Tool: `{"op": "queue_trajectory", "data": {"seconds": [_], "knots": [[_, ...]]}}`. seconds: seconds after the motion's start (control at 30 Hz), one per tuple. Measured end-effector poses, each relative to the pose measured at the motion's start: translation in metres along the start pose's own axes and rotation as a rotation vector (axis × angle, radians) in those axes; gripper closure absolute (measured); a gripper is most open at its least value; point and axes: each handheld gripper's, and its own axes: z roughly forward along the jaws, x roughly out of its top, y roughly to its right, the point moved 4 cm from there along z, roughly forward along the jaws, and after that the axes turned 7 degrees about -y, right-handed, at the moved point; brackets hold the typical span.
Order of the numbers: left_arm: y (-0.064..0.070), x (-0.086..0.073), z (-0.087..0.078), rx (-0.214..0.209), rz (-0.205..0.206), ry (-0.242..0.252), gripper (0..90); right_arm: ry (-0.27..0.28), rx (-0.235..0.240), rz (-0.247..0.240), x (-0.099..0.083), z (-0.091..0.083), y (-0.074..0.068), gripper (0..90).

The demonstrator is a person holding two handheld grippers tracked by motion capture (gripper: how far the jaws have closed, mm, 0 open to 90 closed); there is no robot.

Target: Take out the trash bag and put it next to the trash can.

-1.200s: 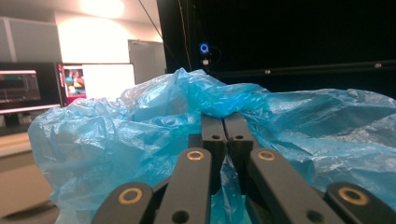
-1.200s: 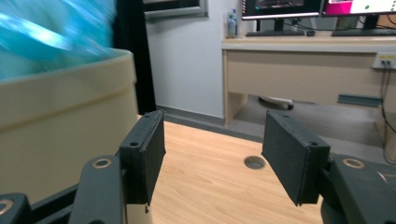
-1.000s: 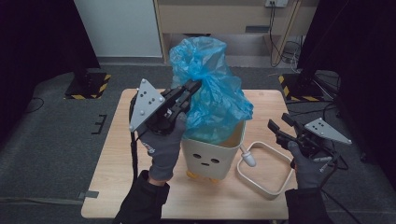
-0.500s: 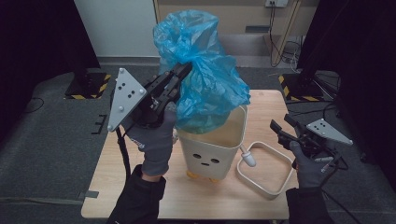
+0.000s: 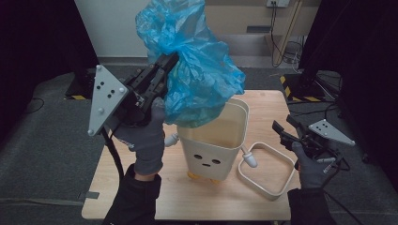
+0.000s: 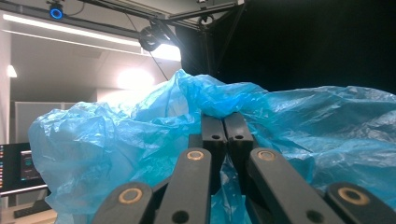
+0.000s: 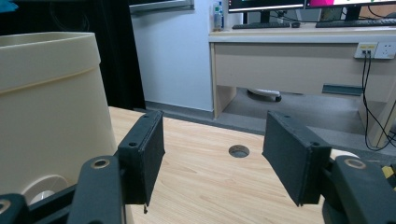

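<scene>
The left gripper (image 5: 170, 61) has its jaws pressed together on a fold of the blue plastic bag (image 5: 197, 70); in the left gripper view the two black pads meet with the thin film pinched between them, and the bag (image 6: 299, 126) spreads crumpled on both sides of them; the bag hangs in the air above the bench, and its lower end reaches to the open top of the cream bin (image 5: 213, 143); the bin stands upright near the middle of the bench (image 5: 117, 173), with a small face drawn on its front side; a cream ring-shaped frame (image 5: 265, 168) lies flat just beside the bin, toward the right edge of the bench; the right gripper (image 5: 284, 129) is held near the right edge, well apart from the bag, with its jaws wide open and nothing between them; in the right gripper view the bin wall (image 7: 51, 107) stands at the left of the jaws, and a small round hole (image 7: 239, 150) is in the bench top ahead.
</scene>
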Motion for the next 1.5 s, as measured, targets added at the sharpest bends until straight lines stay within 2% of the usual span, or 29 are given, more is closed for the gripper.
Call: {"op": "queue_trajectory", "data": {"seconds": [0.53, 0.8, 1.5], "knots": [[-0.029, 0.011, -0.022, 0.079, 0.004, 0.012, 88.8, -0.023, -0.004, 0.002, -0.005, 0.002, 0.002, 38.9], [-0.043, 0.010, -0.031, 0.121, 0.011, -0.002, 88.7, -0.027, -0.006, 0.005, -0.006, 0.002, 0.004, 38.8], [-0.085, -0.025, -0.050, 0.222, -0.001, -0.117, 88.6, -0.071, -0.039, 0.011, -0.023, 0.005, 0.015, 37.5]]}}
